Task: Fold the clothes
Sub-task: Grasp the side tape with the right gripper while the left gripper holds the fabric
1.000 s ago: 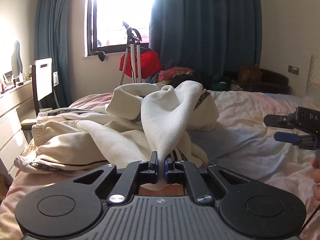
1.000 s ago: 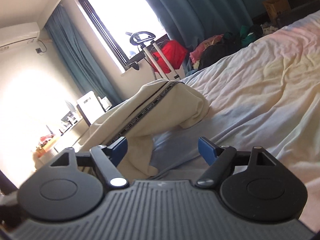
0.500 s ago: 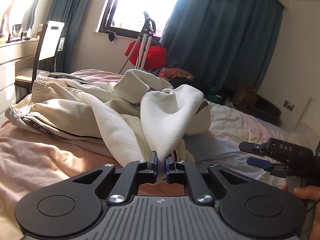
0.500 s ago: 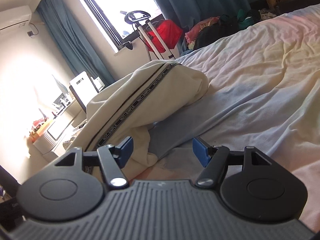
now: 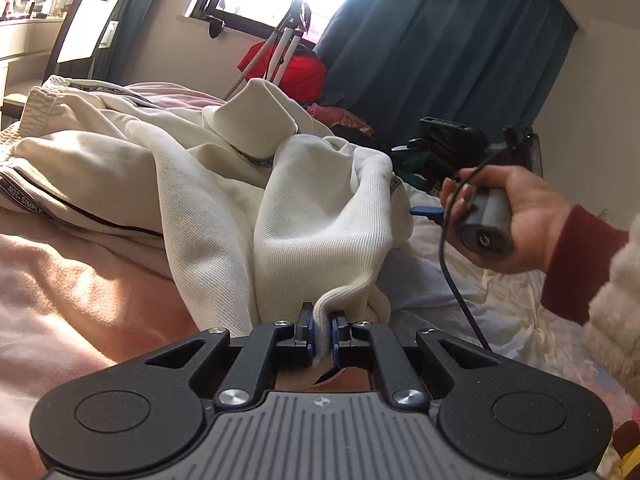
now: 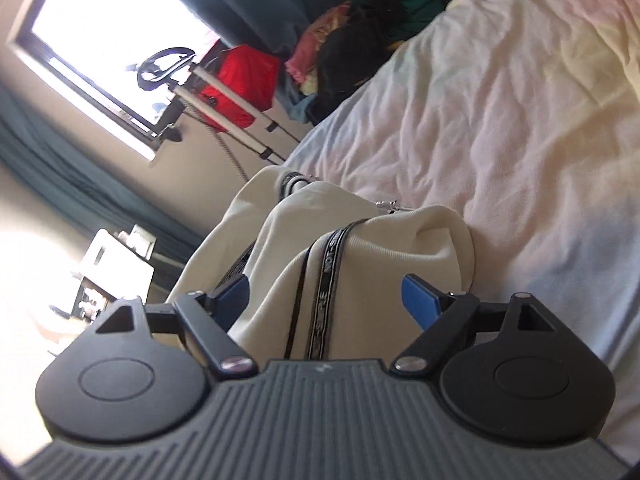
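My right hand-held gripper (image 6: 326, 300) has swung in from 3 o'clock, wide open astride the garment (image 5: 320, 216) heaped on the bed (image 6: 520, 120). The left hand-held gripper (image 5: 321, 330) stays clamped on its hem, so I judge a second grip near.

Cream sweatpants (image 5: 208, 184), black lettered side stripe, crumpled on bed
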`<act>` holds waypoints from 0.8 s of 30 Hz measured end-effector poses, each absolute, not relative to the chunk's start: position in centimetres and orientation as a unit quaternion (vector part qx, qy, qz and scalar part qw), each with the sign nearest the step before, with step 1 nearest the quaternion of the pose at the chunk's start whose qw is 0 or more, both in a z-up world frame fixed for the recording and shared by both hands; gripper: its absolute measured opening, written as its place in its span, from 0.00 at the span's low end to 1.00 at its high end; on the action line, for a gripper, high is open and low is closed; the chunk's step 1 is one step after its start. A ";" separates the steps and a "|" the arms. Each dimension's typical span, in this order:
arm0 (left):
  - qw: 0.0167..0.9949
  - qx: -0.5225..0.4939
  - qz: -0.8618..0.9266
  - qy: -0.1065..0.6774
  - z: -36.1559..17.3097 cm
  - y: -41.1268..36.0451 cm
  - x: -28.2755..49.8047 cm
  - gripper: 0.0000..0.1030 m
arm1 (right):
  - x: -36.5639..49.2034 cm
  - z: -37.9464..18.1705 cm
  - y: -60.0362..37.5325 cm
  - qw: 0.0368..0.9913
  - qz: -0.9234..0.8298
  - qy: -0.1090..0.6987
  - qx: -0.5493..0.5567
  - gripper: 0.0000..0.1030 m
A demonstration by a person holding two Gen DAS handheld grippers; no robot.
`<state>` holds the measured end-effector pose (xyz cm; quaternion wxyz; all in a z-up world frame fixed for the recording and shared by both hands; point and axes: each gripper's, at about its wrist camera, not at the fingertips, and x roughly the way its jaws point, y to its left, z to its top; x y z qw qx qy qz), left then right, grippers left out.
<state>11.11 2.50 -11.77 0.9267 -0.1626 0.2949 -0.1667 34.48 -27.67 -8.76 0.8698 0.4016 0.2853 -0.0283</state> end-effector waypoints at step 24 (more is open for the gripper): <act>0.935 -0.126 -0.240 0.228 -12.2 0.6 11.1 0.34 | 21.6 -4.7 -44.6 0.898 -0.141 0.213 0.357 0.11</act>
